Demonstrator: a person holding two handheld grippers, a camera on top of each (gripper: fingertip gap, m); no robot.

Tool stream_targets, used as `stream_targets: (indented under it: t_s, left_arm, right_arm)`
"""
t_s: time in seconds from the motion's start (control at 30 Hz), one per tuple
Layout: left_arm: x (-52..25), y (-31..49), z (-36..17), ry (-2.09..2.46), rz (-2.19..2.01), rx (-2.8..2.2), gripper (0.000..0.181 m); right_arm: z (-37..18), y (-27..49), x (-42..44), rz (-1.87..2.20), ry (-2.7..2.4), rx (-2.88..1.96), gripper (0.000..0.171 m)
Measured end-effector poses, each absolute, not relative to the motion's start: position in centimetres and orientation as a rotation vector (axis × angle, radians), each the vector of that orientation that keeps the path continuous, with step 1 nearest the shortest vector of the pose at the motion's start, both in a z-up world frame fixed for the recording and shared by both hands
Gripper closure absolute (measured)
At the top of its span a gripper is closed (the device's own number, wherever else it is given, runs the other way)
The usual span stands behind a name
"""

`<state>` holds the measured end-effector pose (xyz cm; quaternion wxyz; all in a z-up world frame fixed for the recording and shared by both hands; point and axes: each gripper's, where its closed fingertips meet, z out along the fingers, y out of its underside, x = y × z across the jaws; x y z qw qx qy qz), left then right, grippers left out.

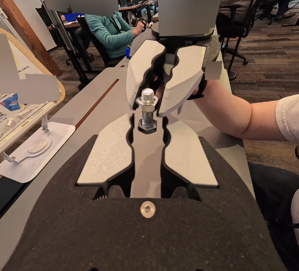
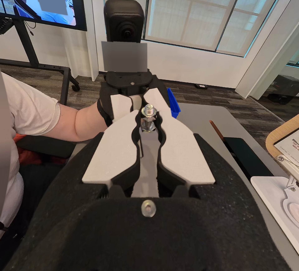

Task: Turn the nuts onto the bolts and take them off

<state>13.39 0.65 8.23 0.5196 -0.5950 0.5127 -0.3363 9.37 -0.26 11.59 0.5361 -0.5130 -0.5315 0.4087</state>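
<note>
A: Where is the bolt [image 1: 147, 117]?

B: Upright on the grey worktop [image 1: 103, 94], head down.

A: And the jaws?

B: Left gripper [image 1: 148, 122] spread around its head; right gripper [image 2: 148, 114] pinching the nut [image 2: 148, 112] near the top.

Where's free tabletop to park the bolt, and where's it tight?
Free: grey tabletop between the brown slot and the silver bolt with hex nut. Crowded: around the bolt, left gripper and right gripper fingertips meet; white tablet stand fills the edge.
</note>
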Motion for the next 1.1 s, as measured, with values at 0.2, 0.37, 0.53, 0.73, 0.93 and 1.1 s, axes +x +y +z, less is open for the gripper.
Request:
stream_targets:
  t_s: [0.2,0.37,0.53,0.73,0.93,1.1]
  left_arm:
    - [13.5,1.0,7.8,1.225,-0.782,-1.449,0.132]
    - [12.8,1.8,7.7,1.205,-0.729,-1.474,0.129]
    - [11.7,1.8,9.1,1.143,-0.78,-1.466,0.133]
    - [11.7,2.1,8.8,1.131,-0.784,-1.489,0.136]
    - [13.0,1.8,7.6,1.184,-0.741,-1.515,0.137]
    - [13.6,1.4,7.3,1.194,-0.717,-1.522,0.138]
  right_arm:
    - [11.7,0.2,9.7,0.972,-1.251,-1.229,0.154]
    - [12.7,0.8,12.3,0.909,-1.187,-1.258,0.153]
    - [14.3,1.2,22.3,0.634,-0.994,-1.424,0.153]
    - [8.9,4.5,43.4,0.281,-0.583,-2.025,0.153]
    - [-4.2,5.7,58.7,0.164,-0.278,-2.633,0.153]
    - [-10.2,5.9,64.8,0.047,-0.168,-2.897,0.154]
